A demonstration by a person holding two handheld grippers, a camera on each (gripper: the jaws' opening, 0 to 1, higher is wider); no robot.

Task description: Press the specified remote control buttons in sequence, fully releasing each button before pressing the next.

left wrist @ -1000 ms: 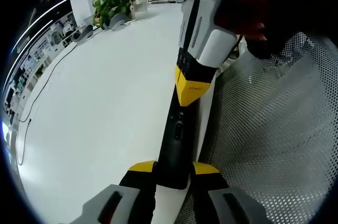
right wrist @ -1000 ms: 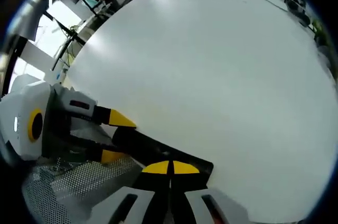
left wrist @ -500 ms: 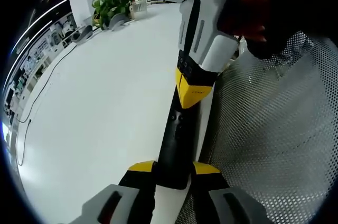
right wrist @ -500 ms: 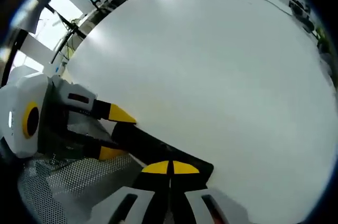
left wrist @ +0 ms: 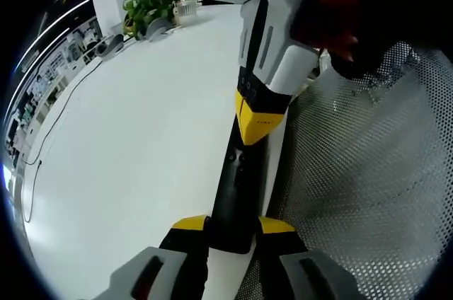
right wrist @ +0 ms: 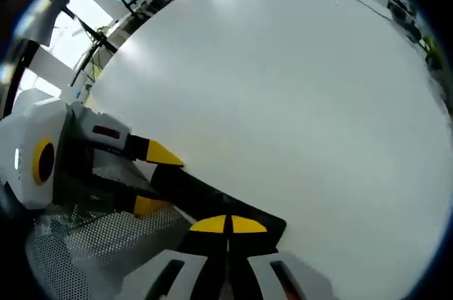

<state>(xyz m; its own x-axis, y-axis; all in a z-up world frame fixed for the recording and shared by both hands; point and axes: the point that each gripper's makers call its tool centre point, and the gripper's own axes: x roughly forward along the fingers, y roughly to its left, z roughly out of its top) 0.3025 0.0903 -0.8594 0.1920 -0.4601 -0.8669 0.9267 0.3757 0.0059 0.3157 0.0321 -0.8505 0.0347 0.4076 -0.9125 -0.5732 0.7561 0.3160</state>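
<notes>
A slim black remote point(left wrist: 237, 180) lies along the edge of the white table point(left wrist: 134, 137). My left gripper point(left wrist: 233, 226) is shut on its near end, one yellow tip on each side. My right gripper point(left wrist: 256, 134) comes in from above, its yellow tips closed together and resting on the remote's far part near the small buttons. In the right gripper view, my right gripper point(right wrist: 228, 224) is shut, tips over the remote point(right wrist: 191, 190). The left gripper point(right wrist: 157, 180) clamps the remote from the left. A hand holds the right gripper's body at the top.
A perforated mesh chair point(left wrist: 361, 172) sits just off the table edge, also under the left gripper point(right wrist: 85, 250). A green plant point(left wrist: 145, 4) stands at the far end. A thin cable point(left wrist: 32, 165) trails along the table's left side.
The right gripper's tips have edged slightly down along the remote. The left gripper holds the remote as before.
</notes>
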